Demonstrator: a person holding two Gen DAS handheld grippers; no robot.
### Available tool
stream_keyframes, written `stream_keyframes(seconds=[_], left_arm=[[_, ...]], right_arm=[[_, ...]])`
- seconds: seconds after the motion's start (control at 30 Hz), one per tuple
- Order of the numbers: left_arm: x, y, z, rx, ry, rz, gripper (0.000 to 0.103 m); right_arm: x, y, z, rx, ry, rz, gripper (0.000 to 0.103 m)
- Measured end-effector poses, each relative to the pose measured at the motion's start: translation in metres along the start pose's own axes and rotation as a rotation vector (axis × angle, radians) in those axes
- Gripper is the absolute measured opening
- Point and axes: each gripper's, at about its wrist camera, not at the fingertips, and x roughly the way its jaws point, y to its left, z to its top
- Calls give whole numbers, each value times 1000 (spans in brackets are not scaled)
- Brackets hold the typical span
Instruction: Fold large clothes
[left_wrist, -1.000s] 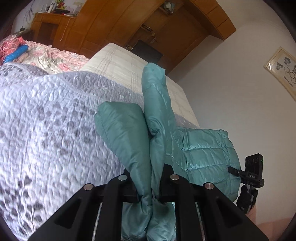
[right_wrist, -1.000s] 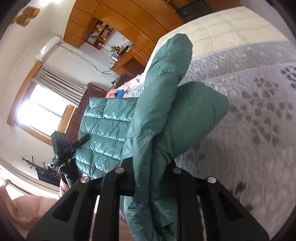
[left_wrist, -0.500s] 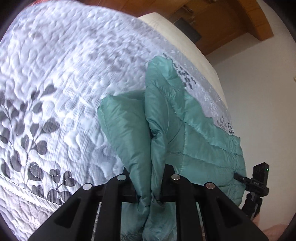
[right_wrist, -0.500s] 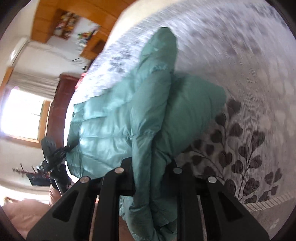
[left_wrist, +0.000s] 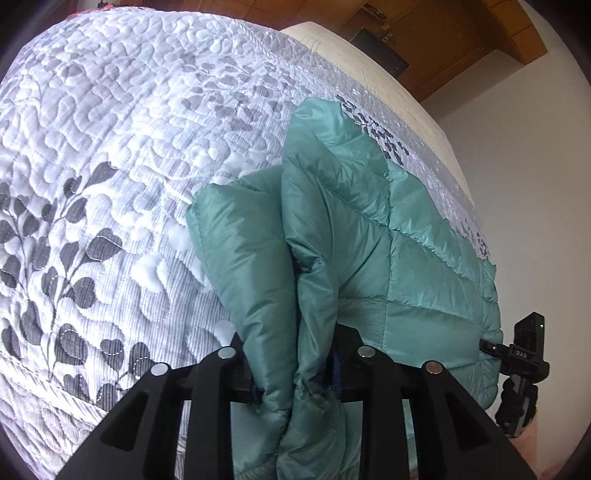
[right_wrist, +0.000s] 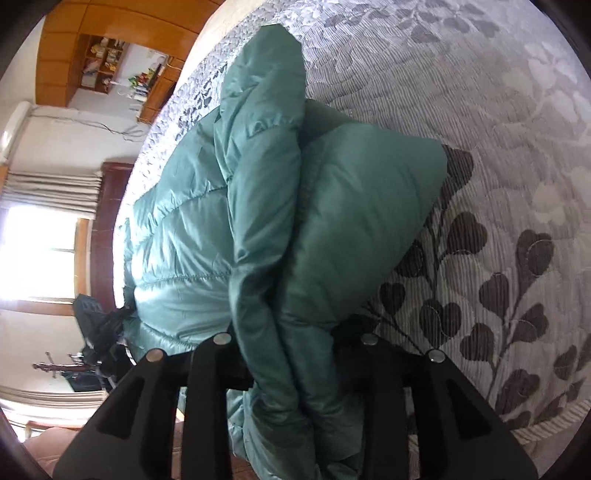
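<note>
- The quilted bedspread (left_wrist: 110, 177), white with grey leaf and heart prints, fills the left of the left wrist view; it is the landmark for all below.
- The teal puffer jacket (left_wrist: 417, 266) lies on top of the bedspread near its front edge, its quilted body spreading to the right and a bunched fold rising toward the camera.
- The left gripper (left_wrist: 295, 373) is clamped narrow on that bunched fold of the jacket, with fabric squeezed between its black fingers (left_wrist: 218, 373) and hanging below them.
- At the right edge of the jacket's body, just off the bedspread, the other tool's black camera mount (left_wrist: 524, 354) shows.
- In the right wrist view the jacket (right_wrist: 177, 236) again lies on the bedspread (right_wrist: 517, 129), body to the left, folded panel to the right.
- The right gripper (right_wrist: 295, 365) is likewise closed narrow on a gathered bundle of the jacket.
- Beyond the bedspread's far side stand wooden cabinets (right_wrist: 66, 55) and a curtained window (right_wrist: 40, 236).
</note>
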Motion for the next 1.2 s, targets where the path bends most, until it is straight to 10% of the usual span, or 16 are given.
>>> stream_keyframes(seconds=[0.7, 1.2], left_arm=[[-22, -19, 6, 95, 5, 119, 48], [-16, -25, 8, 136, 13, 157, 53]], right_arm=[[-45, 75, -4, -175, -89, -433, 51], [-28, 140, -21, -410, -44, -372, 41]])
